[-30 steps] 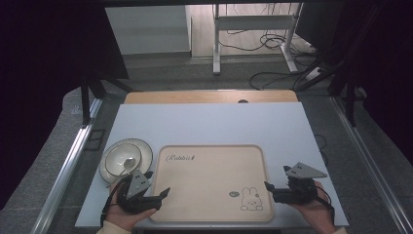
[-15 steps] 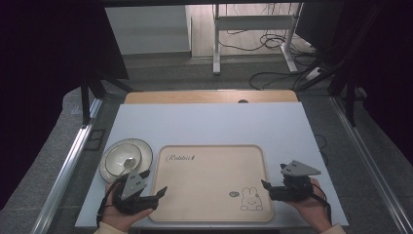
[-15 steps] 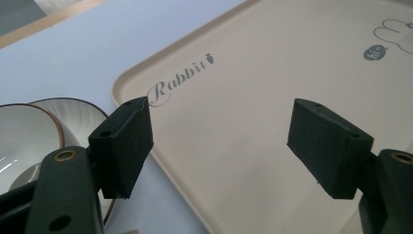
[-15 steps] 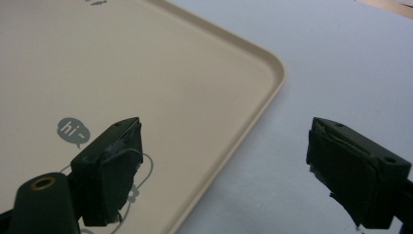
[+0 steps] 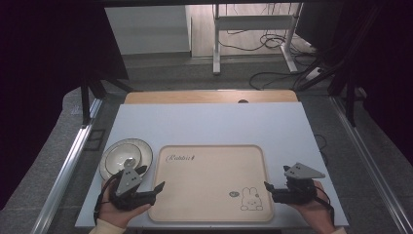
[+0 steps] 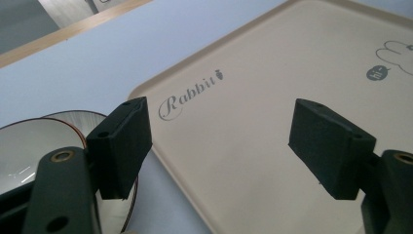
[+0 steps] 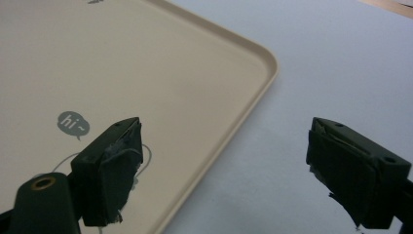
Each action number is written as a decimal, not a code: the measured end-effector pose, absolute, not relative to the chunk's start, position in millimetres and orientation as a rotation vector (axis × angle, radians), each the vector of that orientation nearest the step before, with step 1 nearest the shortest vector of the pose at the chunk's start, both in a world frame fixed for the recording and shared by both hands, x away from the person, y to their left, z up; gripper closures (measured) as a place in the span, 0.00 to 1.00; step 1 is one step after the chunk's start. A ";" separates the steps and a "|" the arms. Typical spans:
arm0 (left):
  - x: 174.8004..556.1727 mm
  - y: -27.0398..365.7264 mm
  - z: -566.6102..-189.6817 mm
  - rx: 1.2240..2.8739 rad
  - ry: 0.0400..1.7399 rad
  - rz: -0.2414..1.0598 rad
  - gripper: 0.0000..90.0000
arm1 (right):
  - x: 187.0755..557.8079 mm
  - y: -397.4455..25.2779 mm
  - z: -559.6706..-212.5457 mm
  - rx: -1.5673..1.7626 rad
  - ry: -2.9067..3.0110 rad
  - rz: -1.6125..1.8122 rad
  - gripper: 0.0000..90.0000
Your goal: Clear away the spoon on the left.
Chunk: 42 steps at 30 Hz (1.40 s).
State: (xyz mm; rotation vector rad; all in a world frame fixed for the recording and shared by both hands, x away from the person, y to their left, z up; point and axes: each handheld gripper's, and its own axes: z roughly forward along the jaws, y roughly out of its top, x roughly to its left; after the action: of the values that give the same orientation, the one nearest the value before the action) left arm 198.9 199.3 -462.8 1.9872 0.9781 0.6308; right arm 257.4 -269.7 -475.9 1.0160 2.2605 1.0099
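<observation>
A beige tray point(image 5: 209, 147) with "Rabbit" lettering and a bunny drawing lies on the pale table point(image 5: 209, 122) near its front edge. A round pale plate point(image 5: 122, 155) with a dark rim sits just left of the tray. My left gripper point(image 5: 150, 178) is open at the tray's front left corner. In the left gripper view point(image 6: 221, 126) one jaw hangs over the plate point(image 6: 34, 141) and the other over the tray point(image 6: 253, 97). My right gripper point(image 5: 275, 183) is open at the tray's right edge. In the right gripper view point(image 7: 226, 131) its jaws straddle the tray's rim point(image 7: 265, 73). Both grippers hold nothing.
A wooden strip point(image 5: 209, 96) runs along the table's far edge. Beyond it are a white metal frame point(image 5: 216, 44) and cables point(image 5: 272, 73) on the floor. Metal rails point(image 5: 73, 156) flank the table on both sides.
Both hands have shifted only slightly beside the tray. The jaws of both grippers stay open and hold nothing.
</observation>
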 end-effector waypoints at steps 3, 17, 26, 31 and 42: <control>198.7 200.1 -459.1 1.981 0.973 0.634 0.26 | 257.1 -272.4 -475.7 1.040 2.239 0.994 0.15; 193.3 205.3 -439.2 1.967 0.961 0.672 0.26 | 255.2 -278.5 -475.1 1.048 2.231 1.003 0.15; 186.6 218.1 -427.4 1.941 0.987 0.696 0.26 | 255.8 -275.8 -476.0 1.038 2.244 0.998 0.15; 184.3 225.8 -422.9 1.928 1.004 0.708 0.26 | 256.3 -275.7 -476.3 1.038 2.245 0.996 0.15; 181.9 241.5 -419.1 1.904 1.045 0.724 0.27 | 256.3 -275.9 -476.2 1.048 2.249 1.010 0.15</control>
State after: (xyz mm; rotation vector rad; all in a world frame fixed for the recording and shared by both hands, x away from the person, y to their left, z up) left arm 181.9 241.5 -419.1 1.9039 1.0454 0.7241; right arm 256.3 -275.9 -476.2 1.0483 2.2493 1.0102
